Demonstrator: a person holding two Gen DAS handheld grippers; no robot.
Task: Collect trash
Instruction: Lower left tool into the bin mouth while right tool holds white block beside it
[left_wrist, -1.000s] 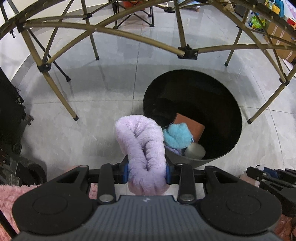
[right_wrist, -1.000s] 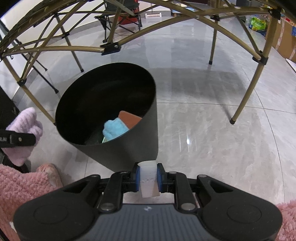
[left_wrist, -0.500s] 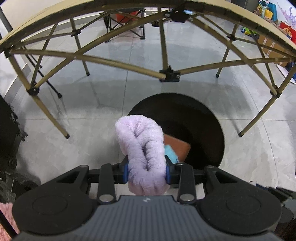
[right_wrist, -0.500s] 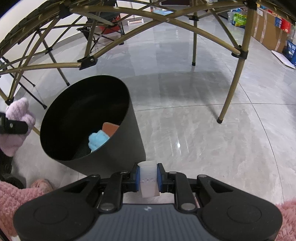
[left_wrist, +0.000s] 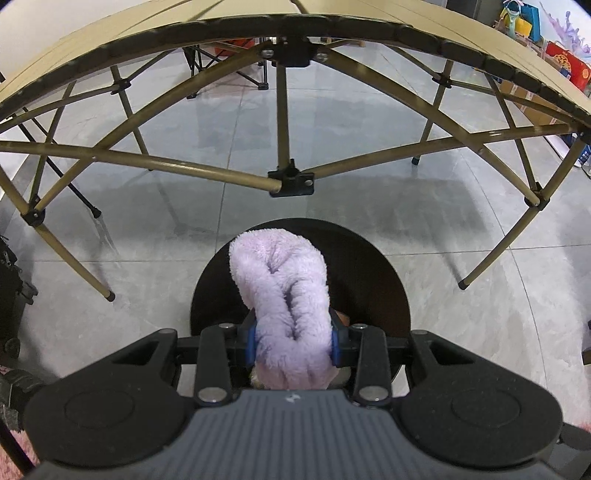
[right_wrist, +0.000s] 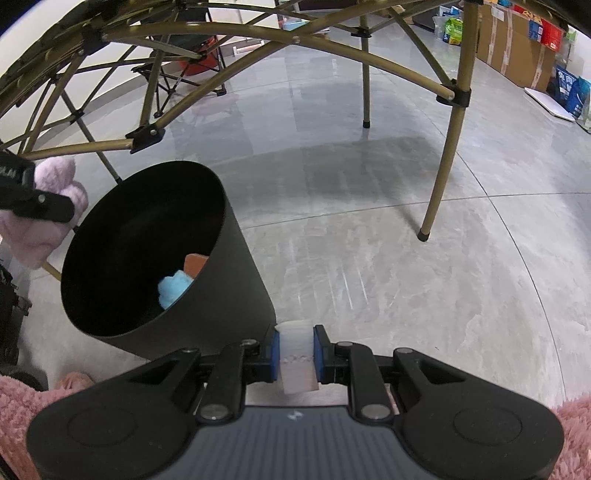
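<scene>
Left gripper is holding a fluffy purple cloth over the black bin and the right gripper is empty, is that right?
Not quite: the right gripper is shut on a small white piece, as the right wrist view shows. The left gripper does hold the fluffy purple cloth over the black bin.

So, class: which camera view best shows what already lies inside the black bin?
The right wrist view: it looks into the black bin from the side, showing a blue fluffy item and an orange-brown piece. In the left wrist view, the held purple fluffy cloth hides nearly all the contents.
</scene>
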